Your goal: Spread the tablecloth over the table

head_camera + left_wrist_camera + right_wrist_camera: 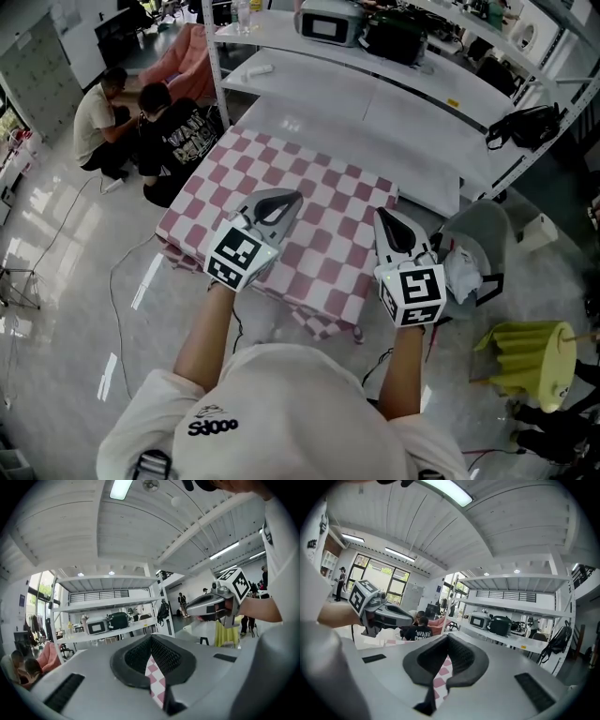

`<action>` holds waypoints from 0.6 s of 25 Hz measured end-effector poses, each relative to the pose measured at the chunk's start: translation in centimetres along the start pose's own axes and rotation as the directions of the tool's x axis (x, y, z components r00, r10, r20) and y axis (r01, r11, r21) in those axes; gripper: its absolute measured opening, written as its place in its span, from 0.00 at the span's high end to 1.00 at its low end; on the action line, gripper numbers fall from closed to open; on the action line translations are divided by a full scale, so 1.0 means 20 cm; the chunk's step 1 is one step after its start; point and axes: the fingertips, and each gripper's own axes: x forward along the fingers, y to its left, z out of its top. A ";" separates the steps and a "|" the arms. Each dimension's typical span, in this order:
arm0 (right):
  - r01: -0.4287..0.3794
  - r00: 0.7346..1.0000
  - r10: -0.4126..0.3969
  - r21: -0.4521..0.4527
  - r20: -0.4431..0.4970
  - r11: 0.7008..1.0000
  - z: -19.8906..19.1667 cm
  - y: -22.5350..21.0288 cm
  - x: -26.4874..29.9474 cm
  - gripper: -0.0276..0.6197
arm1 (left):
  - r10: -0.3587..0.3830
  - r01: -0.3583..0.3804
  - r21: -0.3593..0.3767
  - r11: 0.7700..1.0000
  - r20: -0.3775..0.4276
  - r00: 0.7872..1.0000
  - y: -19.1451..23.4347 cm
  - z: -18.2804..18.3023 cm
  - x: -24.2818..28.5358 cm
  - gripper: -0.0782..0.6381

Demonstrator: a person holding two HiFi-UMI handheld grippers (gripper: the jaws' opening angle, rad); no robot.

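A pink-and-white checked tablecloth [314,220] lies bunched over the near left part of a white table [412,141]. Both grippers are raised above its near edge and point away from me. The left gripper [292,199] is shut on the cloth; in the left gripper view a strip of the tablecloth [156,679] hangs pinched between the black pads. The right gripper [382,217] is shut on it too, with the checked tablecloth [441,677] caught between its pads. Each gripper view shows the other gripper held level alongside: the right gripper [191,609], the left gripper [408,616].
White shelves [375,66] with appliances stand behind the table. Two people [141,127] crouch on the floor at the far left. A grey bin [483,239] with white crumpled stuff stands at the right, with a yellow object [530,352] near it. Cables trail across the floor [122,281].
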 end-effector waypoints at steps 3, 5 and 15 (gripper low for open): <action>-0.008 1.000 0.009 0.008 -0.009 1.000 -0.01 0.01 0.01 0.92 | -0.001 0.001 -0.003 1.000 -0.007 1.000 -0.01 0.00 -0.01 0.85; -0.015 1.000 0.016 0.010 -0.017 1.000 -0.02 0.03 0.01 0.92 | 0.007 -0.007 0.011 1.000 -0.016 1.000 -0.01 0.00 -0.01 0.85; -0.025 0.999 0.026 0.016 -0.041 1.000 -0.05 0.08 0.03 0.93 | 0.023 -0.023 -0.003 1.000 -0.033 0.999 0.00 -0.04 -0.06 0.85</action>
